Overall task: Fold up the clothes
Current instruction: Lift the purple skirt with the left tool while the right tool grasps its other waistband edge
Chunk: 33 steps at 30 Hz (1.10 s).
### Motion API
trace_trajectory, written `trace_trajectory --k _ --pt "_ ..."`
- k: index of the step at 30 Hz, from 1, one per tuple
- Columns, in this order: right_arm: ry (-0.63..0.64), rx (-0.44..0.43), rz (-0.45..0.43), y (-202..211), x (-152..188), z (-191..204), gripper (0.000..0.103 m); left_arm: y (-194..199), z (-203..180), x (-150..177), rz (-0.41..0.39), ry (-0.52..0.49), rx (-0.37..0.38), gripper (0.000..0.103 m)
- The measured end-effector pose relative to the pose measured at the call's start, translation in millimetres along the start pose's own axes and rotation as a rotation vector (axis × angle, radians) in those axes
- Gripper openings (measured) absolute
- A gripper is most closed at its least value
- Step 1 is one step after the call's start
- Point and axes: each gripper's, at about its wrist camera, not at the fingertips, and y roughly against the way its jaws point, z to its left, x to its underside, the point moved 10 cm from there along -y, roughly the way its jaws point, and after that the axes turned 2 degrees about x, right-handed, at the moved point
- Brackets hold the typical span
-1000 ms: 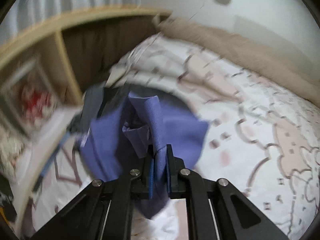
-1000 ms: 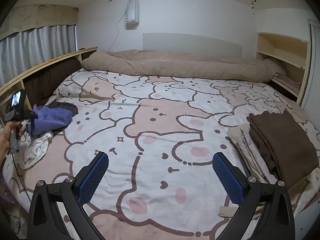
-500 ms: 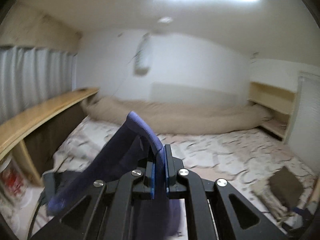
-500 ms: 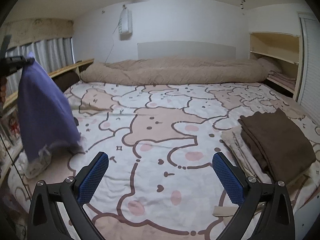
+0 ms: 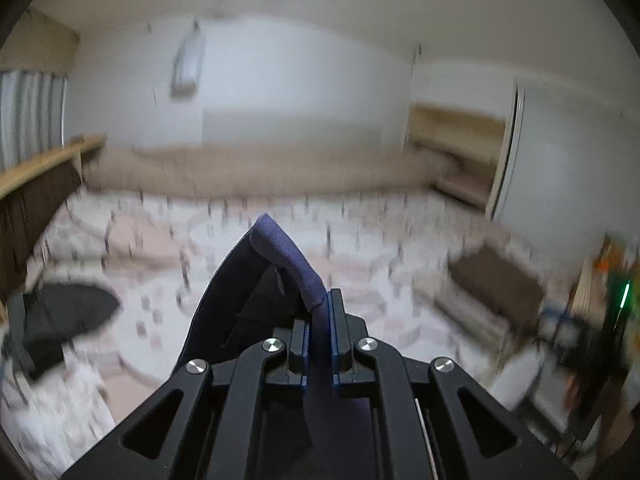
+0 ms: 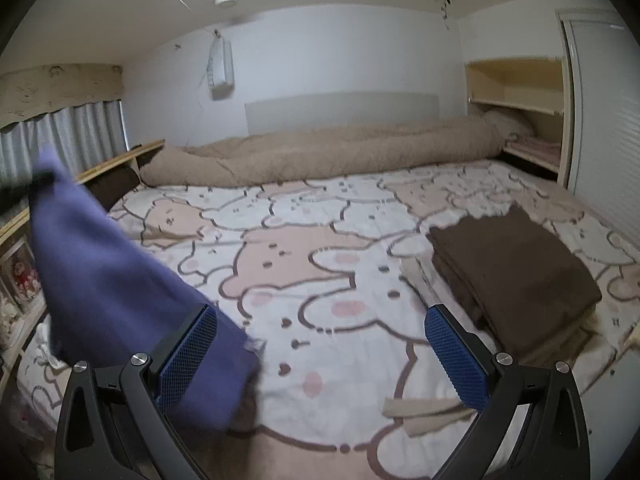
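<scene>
The bed [image 6: 320,272], under its bear-print sheet, spreads out ahead of both grippers, with a rolled tan duvet [image 6: 328,152] across its far end. A stack of folded brown cloth [image 6: 516,276] lies on the bed ahead and to the right of the right gripper [image 6: 320,350], in the same spot as a second ago. The purple garment [image 6: 120,292] has changed most: a second ago it lay bunched at the far left edge of the bed, half a second ago it hung up at the left, and now it swings in close, draping from upper left down past the right gripper's left finger. The left gripper [image 5: 319,320] is clamped on a fold of that garment, its pads pressed together with cloth rising above them; its view has turned further right and is blurred. The right gripper's blue pads [image 6: 456,356] stand wide apart, holding nothing, as in both earlier frames. A small beige strip [image 6: 424,412] lies on the sheet just inside its right finger.
</scene>
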Motion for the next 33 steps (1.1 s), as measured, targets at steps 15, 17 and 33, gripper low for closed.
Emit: trace_trajectory --k 15,17,33 --pt "0.142 -0.463 0.324 -20.9 54.7 123.3 0.095 -41.6 -93.4 147.5 0.001 -0.207 -0.099 0.009" --pt "0.189 -0.508 0.372 -21.4 62.6 139.8 0.087 -43.3 -97.4 148.9 -0.018 -0.227 -0.108 0.009" --pt "0.101 -0.597 0.589 -65.4 98.7 171.5 0.011 -28.5 -94.5 162.4 -0.062 -0.276 -0.116 0.064"
